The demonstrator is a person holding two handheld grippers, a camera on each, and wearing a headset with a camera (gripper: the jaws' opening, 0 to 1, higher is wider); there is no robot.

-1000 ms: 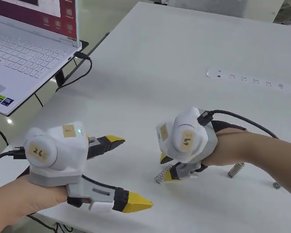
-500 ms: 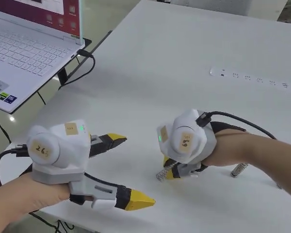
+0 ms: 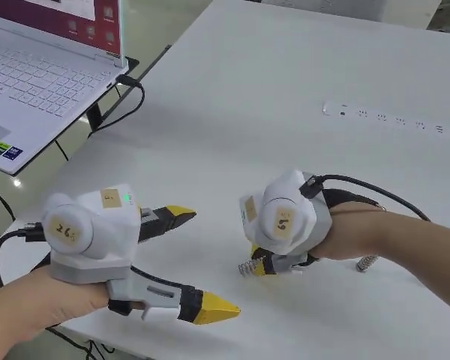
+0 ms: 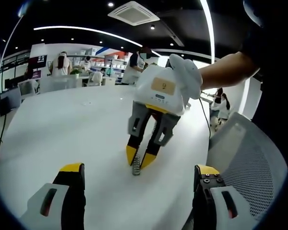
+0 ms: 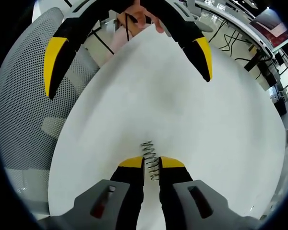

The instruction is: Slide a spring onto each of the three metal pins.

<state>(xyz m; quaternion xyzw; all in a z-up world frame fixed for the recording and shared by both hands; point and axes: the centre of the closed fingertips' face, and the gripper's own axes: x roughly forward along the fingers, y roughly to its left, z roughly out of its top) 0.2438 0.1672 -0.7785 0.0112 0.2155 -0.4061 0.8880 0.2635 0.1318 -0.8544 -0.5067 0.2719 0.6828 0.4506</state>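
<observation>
Right gripper still pinching the small coiled steel spring
Spring's free end is touching the white tabletop; the left gripper is staying wide open nearby.

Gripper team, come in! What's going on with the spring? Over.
Right gripper shut on spring. Left gripper open, empty. Spare spring lies by right wrist.

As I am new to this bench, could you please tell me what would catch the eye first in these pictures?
The right gripper pinches a small spring between its yellow tips, low at the white table near its front edge. Opposite it, the left gripper hangs with jaws wide apart, holding nothing. An open laptop sits at the far left, and a second spring lies by the person's right wrist.
</observation>
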